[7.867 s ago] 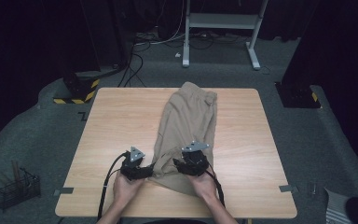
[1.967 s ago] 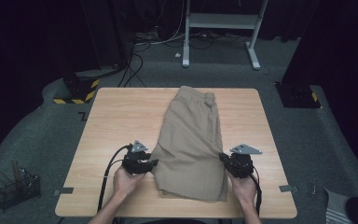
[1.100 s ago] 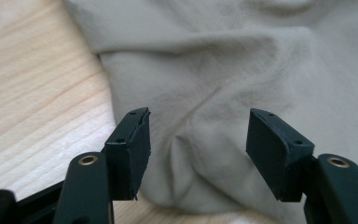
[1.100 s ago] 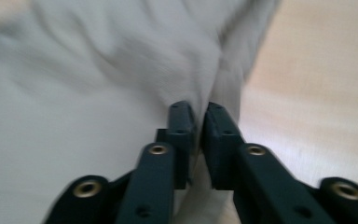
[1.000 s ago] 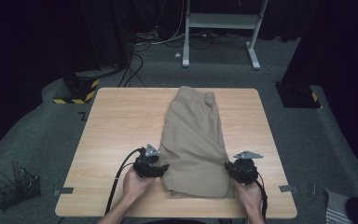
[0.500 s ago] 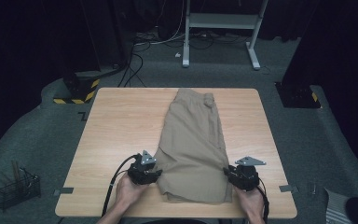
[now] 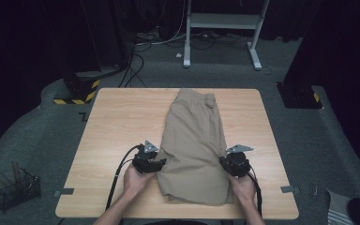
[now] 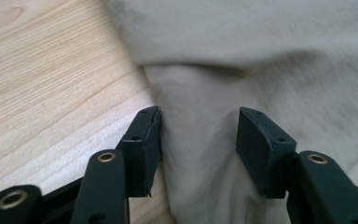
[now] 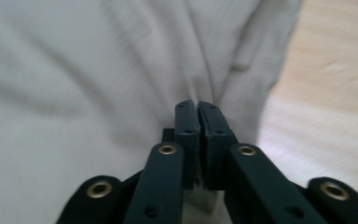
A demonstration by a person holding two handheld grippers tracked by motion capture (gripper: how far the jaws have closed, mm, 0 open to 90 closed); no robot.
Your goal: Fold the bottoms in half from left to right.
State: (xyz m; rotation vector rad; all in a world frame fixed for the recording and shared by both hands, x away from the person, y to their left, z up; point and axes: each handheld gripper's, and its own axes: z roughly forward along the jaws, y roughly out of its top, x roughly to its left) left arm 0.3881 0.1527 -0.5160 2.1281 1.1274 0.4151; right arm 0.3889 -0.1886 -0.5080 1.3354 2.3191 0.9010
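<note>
On the wooden table (image 7: 117, 122), the left gripper (image 8: 198, 140) straddles the tan shorts' (image 7: 194, 140) edge half-spread, while the right gripper (image 9: 198, 116), just closing, pinches their lower-right hem.

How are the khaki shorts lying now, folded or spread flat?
Folded: the khaki shorts lie as one narrow strip, one leg over the other, waistband at the far end.

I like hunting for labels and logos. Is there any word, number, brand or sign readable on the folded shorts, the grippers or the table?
None can be read: the beige shorts, wooden table, left gripper and right gripper carry no legible text.
Yellow-and-black hazard stripes mark a floor base; no words.
</note>
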